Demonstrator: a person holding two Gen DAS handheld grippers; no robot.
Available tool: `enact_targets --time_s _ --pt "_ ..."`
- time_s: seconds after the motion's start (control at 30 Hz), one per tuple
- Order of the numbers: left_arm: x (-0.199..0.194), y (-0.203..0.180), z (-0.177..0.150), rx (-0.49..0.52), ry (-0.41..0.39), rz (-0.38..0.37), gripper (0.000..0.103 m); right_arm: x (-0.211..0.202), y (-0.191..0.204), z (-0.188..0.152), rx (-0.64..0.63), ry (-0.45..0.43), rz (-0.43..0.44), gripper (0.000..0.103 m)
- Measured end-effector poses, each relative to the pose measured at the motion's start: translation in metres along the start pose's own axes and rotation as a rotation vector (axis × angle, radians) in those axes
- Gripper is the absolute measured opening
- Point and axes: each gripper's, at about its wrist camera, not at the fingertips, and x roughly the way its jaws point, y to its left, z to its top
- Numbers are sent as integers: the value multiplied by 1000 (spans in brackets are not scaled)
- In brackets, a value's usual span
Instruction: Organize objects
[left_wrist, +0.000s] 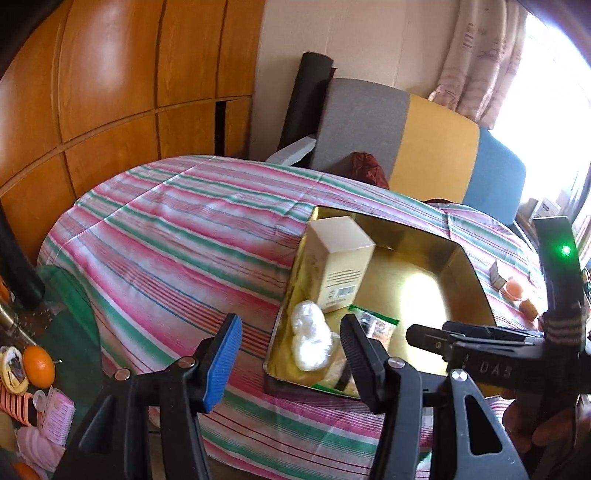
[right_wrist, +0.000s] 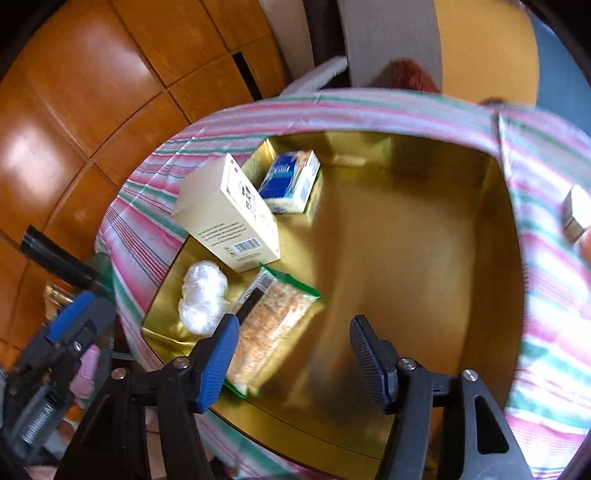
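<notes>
Blue-padded fingers (right_wrist: 216, 363) of the right gripper (right_wrist: 291, 360) are being held apart and empty just above the near end of the gold tin (right_wrist: 491, 229), with nothing between them. Beside them the left gripper (left_wrist: 290, 360) is likewise being held spread and empty, over the tin's near-left corner.

Nearest in the tin, a green-edged snack packet (right_wrist: 269, 325) is being seen lying flat, touching a crumpled clear plastic wad (right_wrist: 203, 297). Both are judged light and soft; the packet's film is likely slippery, so it is best pinched across its narrow width. Behind them a cream carton with a barcode (right_wrist: 229, 218) is leaning, and a blue-and-white carton (right_wrist: 290, 182) is resting by the far-left wall. These 2 are judged light and stiff, best gripped across the flat faces without crushing.

Only the right wrist view is showing the blue-and-white carton and the tin's whole floor. Only the left wrist view is showing what is waiting outside the tin: small cups and a little box (left_wrist: 498, 275) on the striped cloth (left_wrist: 166, 236) to the right, well apart from the tin, and an orange (left_wrist: 38, 365) low at the left.
</notes>
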Motion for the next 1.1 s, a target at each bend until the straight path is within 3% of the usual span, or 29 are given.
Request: enact_targets --time_s 0.23,0.43,0.87,1.1 --pt "-12 -27 0 58 -16 -33 56 -46 -15 -16 -76 -151 -129 79" --pt "-16 -54 2 115 -19 -81 56 -84 -46 -26 -39 -227 -204 81" --pt "-11 -124 2 249 19 -185 56 -145 -145 -52 60 -273 -411 83" --pt "-3 -163 2 312 72 -288 56 -178 -217 -66 152 -285 -545 85"
